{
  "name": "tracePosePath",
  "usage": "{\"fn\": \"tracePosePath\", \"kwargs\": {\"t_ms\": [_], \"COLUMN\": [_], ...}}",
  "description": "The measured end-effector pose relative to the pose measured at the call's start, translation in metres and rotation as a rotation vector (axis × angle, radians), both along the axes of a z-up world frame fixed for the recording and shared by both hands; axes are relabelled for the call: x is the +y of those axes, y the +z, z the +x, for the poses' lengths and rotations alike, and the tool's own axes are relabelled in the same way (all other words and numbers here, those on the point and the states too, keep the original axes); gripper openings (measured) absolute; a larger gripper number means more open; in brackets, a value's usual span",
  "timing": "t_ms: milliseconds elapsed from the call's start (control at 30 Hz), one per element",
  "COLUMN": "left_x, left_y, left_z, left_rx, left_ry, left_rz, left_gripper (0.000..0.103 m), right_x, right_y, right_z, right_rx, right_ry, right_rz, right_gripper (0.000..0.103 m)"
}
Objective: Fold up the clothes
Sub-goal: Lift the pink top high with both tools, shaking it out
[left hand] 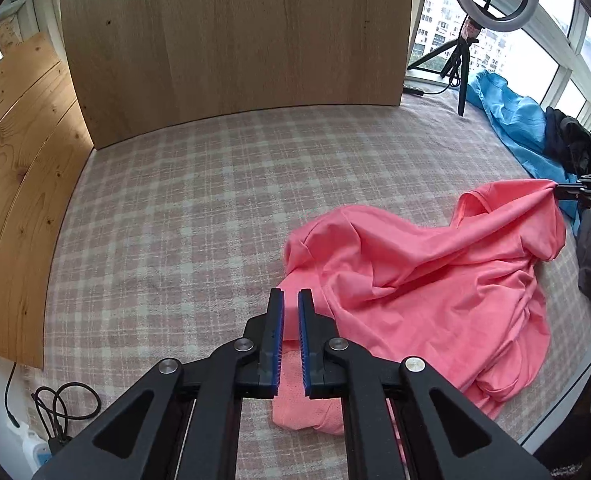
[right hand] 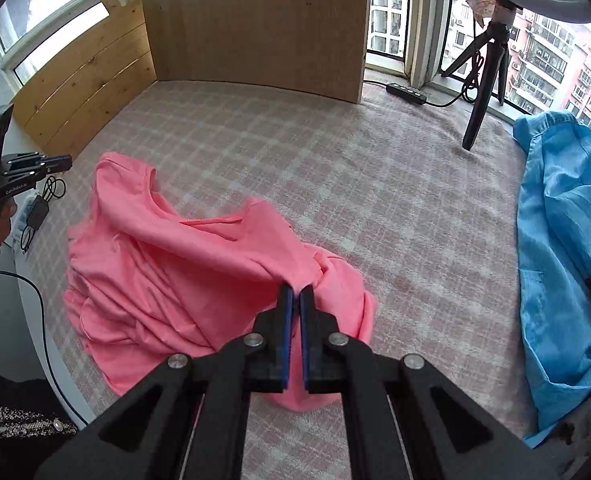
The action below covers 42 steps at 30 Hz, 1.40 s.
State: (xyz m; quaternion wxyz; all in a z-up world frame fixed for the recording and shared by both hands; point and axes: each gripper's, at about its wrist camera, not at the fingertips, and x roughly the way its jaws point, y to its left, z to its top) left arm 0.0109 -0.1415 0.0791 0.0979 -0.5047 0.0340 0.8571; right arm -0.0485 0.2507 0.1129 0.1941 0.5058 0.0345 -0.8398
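Note:
A crumpled pink T-shirt (left hand: 423,280) lies on the checked pink bedspread (left hand: 199,200); it also shows in the right wrist view (right hand: 183,272). My right gripper (right hand: 296,290) is shut on a pinch of the pink T-shirt and lifts that part off the bed; it shows at the right edge of the left wrist view (left hand: 557,190). My left gripper (left hand: 291,294) hovers above the shirt's near left edge, its jaws close together with a narrow gap and nothing between them. It shows at the far left of the right wrist view (right hand: 65,162), beside the bed's edge, apart from the shirt.
A blue garment (right hand: 563,248) and dark clothes (left hand: 575,148) lie along the window side. A ring light on a black tripod (right hand: 483,80) and a power strip (right hand: 407,92) stand near the window. Wooden boards (left hand: 231,36) wall the far and left sides. Cables (left hand: 55,412) lie at the bed's left edge.

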Motion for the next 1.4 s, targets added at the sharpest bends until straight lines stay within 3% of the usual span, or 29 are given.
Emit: {"fn": "tracePosePath", "kwargs": {"t_ms": [100, 167, 333, 433, 467, 600, 667, 767, 967, 1167, 1267, 1400], "left_x": [0.006, 0.009, 0.019, 0.025, 0.026, 0.021, 0.012, -0.005, -0.021, -0.024, -0.026, -0.028], "left_y": [-0.011, -0.017, -0.037, -0.053, -0.056, -0.043, -0.01, 0.071, 0.24, 0.373, 0.422, 0.455], "left_z": [-0.013, -0.027, -0.06, -0.074, -0.075, -0.069, -0.065, -0.055, -0.009, 0.039, 0.077, 0.132], "left_rx": [-0.02, -0.031, -0.084, -0.12, -0.131, -0.11, -0.062, 0.084, 0.464, 0.719, 0.846, 0.97], "left_ry": [-0.017, -0.025, -0.057, -0.072, -0.079, -0.107, -0.082, -0.051, -0.052, -0.027, -0.031, -0.046], "left_rz": [-0.009, -0.004, -0.006, -0.02, -0.014, 0.015, 0.047, 0.086, 0.036, -0.031, -0.032, -0.045], "left_gripper": [0.02, 0.037, 0.039, 0.033, 0.007, 0.003, 0.003, 0.003, 0.003, 0.003, 0.003, 0.003], "right_x": [0.006, 0.003, -0.004, -0.003, -0.001, 0.008, 0.013, 0.02, 0.03, 0.013, 0.006, 0.004], "right_y": [-0.002, -0.009, -0.02, -0.025, -0.027, -0.028, -0.019, 0.022, 0.172, 0.299, 0.36, 0.418], "right_z": [-0.004, -0.009, -0.007, -0.009, -0.01, -0.018, -0.021, -0.025, -0.013, 0.023, 0.052, 0.105], "right_rx": [0.0, -0.014, -0.03, -0.04, -0.043, -0.042, -0.026, 0.041, 0.342, 0.613, 0.749, 0.908], "right_ry": [-0.011, -0.008, 0.0, -0.01, -0.018, -0.064, -0.089, -0.122, -0.165, -0.162, -0.174, -0.195], "right_rz": [0.027, 0.042, 0.083, 0.094, 0.098, 0.094, 0.083, 0.038, -0.069, 0.021, 0.033, 0.02], "right_gripper": [0.004, 0.004, 0.004, 0.004, 0.004, 0.004, 0.004, 0.004, 0.004, 0.004, 0.004, 0.004]}}
